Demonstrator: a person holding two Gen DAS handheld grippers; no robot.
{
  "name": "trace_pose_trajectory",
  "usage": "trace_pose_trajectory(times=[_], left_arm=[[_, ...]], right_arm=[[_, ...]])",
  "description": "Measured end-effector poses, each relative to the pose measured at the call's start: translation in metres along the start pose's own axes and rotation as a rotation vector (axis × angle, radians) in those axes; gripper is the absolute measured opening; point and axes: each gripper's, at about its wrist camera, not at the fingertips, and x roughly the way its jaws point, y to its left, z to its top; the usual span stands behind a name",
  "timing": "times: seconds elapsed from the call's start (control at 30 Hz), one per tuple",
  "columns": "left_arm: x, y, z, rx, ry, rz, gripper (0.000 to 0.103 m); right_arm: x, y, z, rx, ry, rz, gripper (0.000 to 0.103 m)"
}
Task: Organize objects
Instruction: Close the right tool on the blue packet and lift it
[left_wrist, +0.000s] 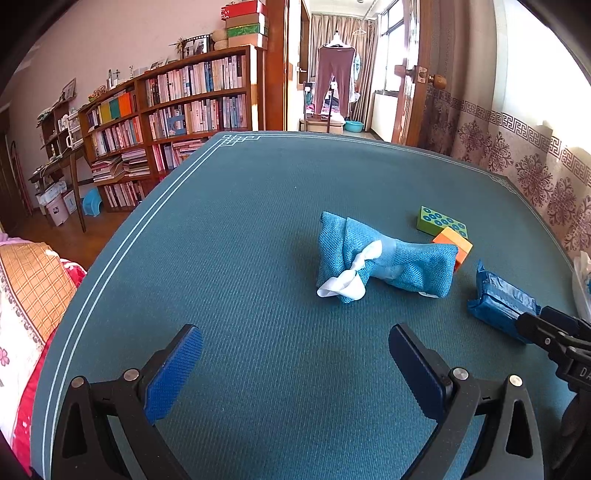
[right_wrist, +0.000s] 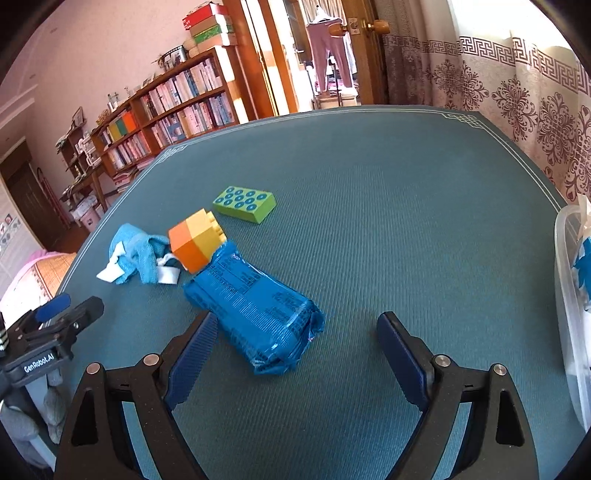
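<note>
1. A teal woven cloth with a white border line covers the table (right_wrist: 369, 177). Behind it stand a bookcase (left_wrist: 177, 107), a patterned curtain (right_wrist: 517, 92) and an open doorway with clothes hanging.
2. The blue packet (right_wrist: 255, 314) lies near the table's near edge, its end between the fingers of the right gripper (right_wrist: 295, 350). Those fingers are spread wide, and I cannot tell whether the left pad touches the wrapper.
3. An orange and yellow block (right_wrist: 195, 240) leans at the packet's far end; the green block (right_wrist: 245, 203) lies beyond it, and the blue cloth pouch (left_wrist: 384, 258) sits toward the left edge.
4. The left gripper (left_wrist: 295, 365) is spread and empty over bare cloth.
5. Risk: the packet sits off-centre, so closing may pinch only crinkly wrapper, and it could slip or swing.
6. Risk: lifting may topple the leaning block.
7. A clear plastic bin (right_wrist: 569, 295) sits at the right edge, probably where the packet goes.
</note>
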Motion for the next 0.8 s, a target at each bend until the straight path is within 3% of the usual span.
trace_pose_trajectory(times=[0.37,0.63,0.73,0.8], left_arm=[[0.001,0.001,-0.001,0.005,0.003,-0.002,0.103],[0.003,-0.001,-0.002,0.007,0.009,-0.004,0.103],[0.004,-0.002,-0.001,0.009,0.014,-0.001,0.103],[0.005,-0.002,-0.001,0.012,0.020,-0.004,0.103]], right_arm=[[-0.008,0.008,0.007,-0.121,-0.039,0.089,0.089],[0.012,0.027,0.022,-0.261,-0.008,0.162,0.088],[0.017,0.039,0.017,-0.318,0.020,0.177,0.077],[0.020,0.043,0.011,-0.351,0.038,0.169,0.064]])
